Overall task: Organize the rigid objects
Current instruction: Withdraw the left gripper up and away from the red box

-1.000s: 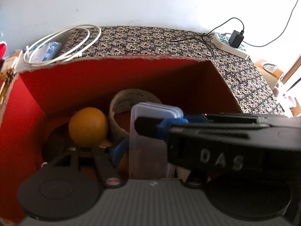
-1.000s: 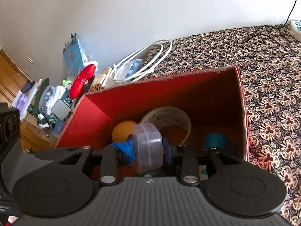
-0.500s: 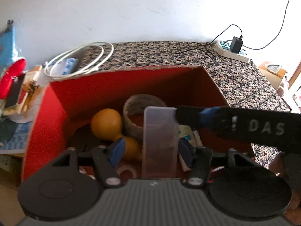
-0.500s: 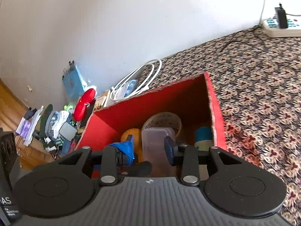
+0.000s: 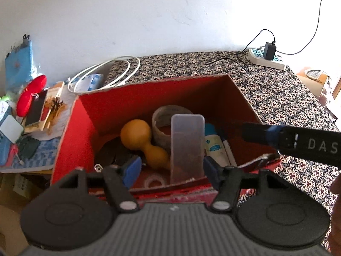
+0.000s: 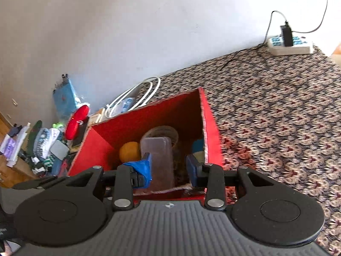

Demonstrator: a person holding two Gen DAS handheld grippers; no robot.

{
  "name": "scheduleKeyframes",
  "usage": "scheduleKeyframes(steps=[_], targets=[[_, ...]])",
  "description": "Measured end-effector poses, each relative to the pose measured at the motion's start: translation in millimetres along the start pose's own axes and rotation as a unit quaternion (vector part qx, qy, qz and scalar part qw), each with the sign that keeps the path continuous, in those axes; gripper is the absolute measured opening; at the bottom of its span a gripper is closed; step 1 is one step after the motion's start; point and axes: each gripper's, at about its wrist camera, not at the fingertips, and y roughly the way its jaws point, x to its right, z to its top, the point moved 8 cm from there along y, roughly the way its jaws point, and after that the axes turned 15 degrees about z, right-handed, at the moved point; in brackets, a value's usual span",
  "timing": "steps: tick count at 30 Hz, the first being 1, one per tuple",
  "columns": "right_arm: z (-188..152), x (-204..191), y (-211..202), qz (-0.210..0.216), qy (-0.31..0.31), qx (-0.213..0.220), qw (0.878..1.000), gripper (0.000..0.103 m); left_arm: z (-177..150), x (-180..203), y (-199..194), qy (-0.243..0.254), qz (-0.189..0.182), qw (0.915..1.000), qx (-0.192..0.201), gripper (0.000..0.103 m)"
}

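Note:
A red cardboard box (image 5: 78, 128) stands on the patterned table. Inside it a clear plastic case (image 5: 187, 149) stands upright, beside an orange dumbbell-shaped toy (image 5: 140, 140), a tape roll (image 5: 164, 117) and a white bottle (image 5: 215, 149). My left gripper (image 5: 170, 170) is open above the box's near edge, its jaws apart on either side of the case. My right gripper (image 6: 169, 168) is open too, above the same edge; the case (image 6: 158, 160) stands free between its jaws. The right gripper's finger also shows in the left wrist view (image 5: 298, 143).
A coiled white cable (image 5: 106, 72) lies behind the box. A power strip (image 5: 268, 60) with a charger sits at the table's far right. Clutter, including a red case (image 5: 29, 93), fills the space left of the box. Patterned tablecloth (image 6: 277, 117) spreads to the right.
My right gripper let go of the clear case, which now stands in the box. Both grippers have pulled back and up from the box.

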Motion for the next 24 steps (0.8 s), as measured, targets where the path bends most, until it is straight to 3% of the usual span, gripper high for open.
scheduleKeyframes(steps=[12,24], targets=[[-14,18,-33,-0.082,-0.024,0.011,0.996,0.020,-17,10,-19,0.002,0.004,1.0000,-0.007,0.067],[-31,52,-57,-0.094,-0.011,-0.025,0.995,0.021,-36,65,-37,0.036,-0.016,0.9990,-0.021,0.069]])
